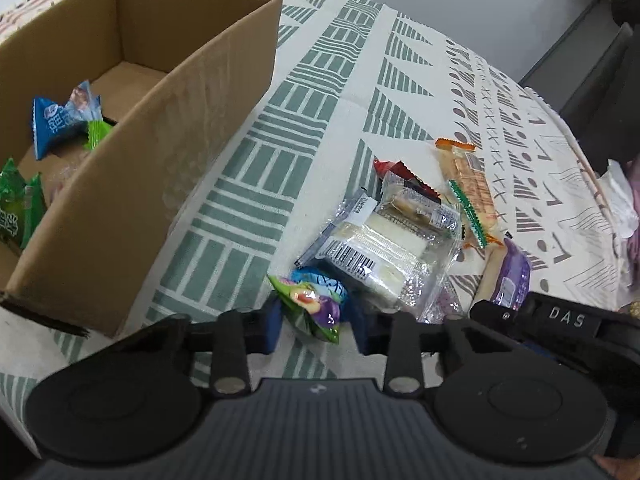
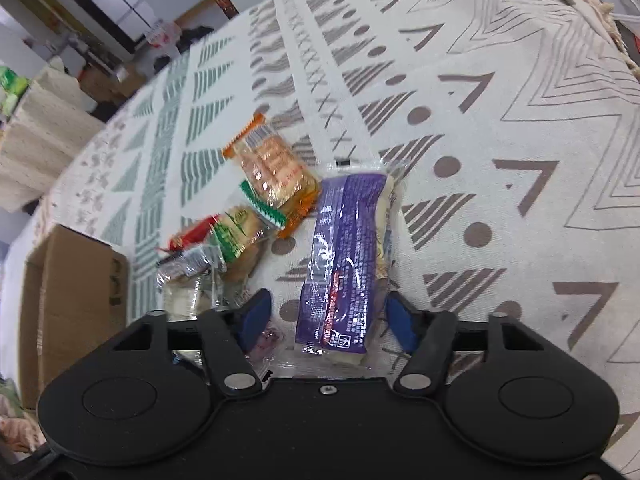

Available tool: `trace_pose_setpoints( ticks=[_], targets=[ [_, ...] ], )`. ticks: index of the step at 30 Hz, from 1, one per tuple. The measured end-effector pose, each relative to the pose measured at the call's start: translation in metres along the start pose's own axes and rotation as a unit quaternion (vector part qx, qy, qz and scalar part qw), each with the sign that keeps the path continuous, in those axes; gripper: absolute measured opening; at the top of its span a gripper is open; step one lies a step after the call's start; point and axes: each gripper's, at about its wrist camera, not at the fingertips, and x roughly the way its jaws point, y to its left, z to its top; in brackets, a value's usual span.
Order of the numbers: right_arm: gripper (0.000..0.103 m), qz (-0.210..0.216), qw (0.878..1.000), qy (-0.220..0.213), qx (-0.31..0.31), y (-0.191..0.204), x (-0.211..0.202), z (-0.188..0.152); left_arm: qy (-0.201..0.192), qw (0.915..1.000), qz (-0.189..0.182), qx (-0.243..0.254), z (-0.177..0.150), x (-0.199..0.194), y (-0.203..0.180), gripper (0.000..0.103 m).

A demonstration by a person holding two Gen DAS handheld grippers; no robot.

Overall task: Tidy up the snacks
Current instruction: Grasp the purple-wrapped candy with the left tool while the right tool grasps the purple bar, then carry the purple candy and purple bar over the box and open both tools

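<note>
The left claw (image 1: 316, 322) sits low over the patterned cloth (image 1: 352, 92) on the table, its blue pads on either side of a small green packet (image 1: 314, 306). The pads (image 1: 270, 322) look close against the packet's crinkled ends, but whether they press it I cannot tell. Just behind the packet lies a clear-wrapped sandwich (image 1: 384, 252) with a barcode label, and under its far end a red packet (image 1: 394, 172). Farther right is an orange cracker pack (image 1: 468, 176) with a green-edged wrapper lying across it. To the left stands an open cardboard box (image 1: 160, 128), holding a blue packet (image 1: 56, 124) and green ones near its closest corner.

The right claw (image 2: 326, 318) straddles the near end of a purple bar (image 2: 348, 256), which lies flat on the cloth, pointing away. Its pads (image 2: 256, 314) stand clear of the wrapper on both sides, so it is released, with nothing gripped. Left of the bar is the sandwich (image 2: 188, 292), then a green-labelled bun (image 2: 240, 236), and beyond them the cracker pack (image 2: 276, 164). The box (image 2: 72, 296) is at the far left edge. In the left view the right claw shows at the lower right, beside the bar (image 1: 510, 276).
</note>
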Motion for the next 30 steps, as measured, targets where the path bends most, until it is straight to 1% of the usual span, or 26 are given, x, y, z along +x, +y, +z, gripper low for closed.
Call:
trace_pose_setpoints(
  ticks=[1, 2, 3, 5, 7, 12, 22, 26, 30],
  targets=[
    [0.043, -0.014, 1.0, 0.001, -0.006, 0.001, 0.0, -0.001, 0.001, 1.0, -0.003, -0.002, 0.001, -0.001, 0.002, 0.027],
    [0.037, -0.013, 1.0, 0.002, -0.005, 0.001, -0.001, -0.001, 0.002, 1.0, -0.004, -0.005, 0.001, -0.003, 0.003, 0.026],
    [0.035, -0.008, 1.0, 0.008, 0.0, 0.001, -0.002, -0.001, 0.003, 0.9999, -0.005, -0.009, 0.001, -0.004, 0.005, 0.026],
    [0.032, -0.011, 1.0, 0.016, 0.005, 0.0, -0.006, -0.002, 0.005, 0.9999, -0.008, -0.014, 0.001, -0.007, 0.007, 0.025],
    [0.032, -0.017, 1.0, 0.018, 0.007, -0.001, -0.013, -0.006, 0.004, 0.9998, -0.01, -0.018, 0.0, -0.011, 0.01, 0.025],
    [0.031, -0.015, 1.0, 0.016, 0.022, -0.005, -0.028, -0.02, -0.001, 0.9997, -0.012, -0.022, -0.003, -0.023, 0.013, 0.025],
    [0.031, 0.003, 0.999, 0.005, 0.033, 0.009, -0.053, -0.036, -0.03, 0.9988, -0.032, -0.02, -0.006, -0.058, 0.012, 0.025],
    [0.031, 0.013, 0.999, -0.007, 0.031, 0.014, -0.066, -0.038, -0.045, 0.9979, -0.041, -0.02, -0.005, -0.076, 0.013, 0.025],
    [0.031, 0.027, 0.999, -0.019, 0.033, 0.02, -0.079, -0.038, -0.053, 0.9964, -0.056, -0.035, 0.002, -0.094, 0.019, 0.025]
  ],
)
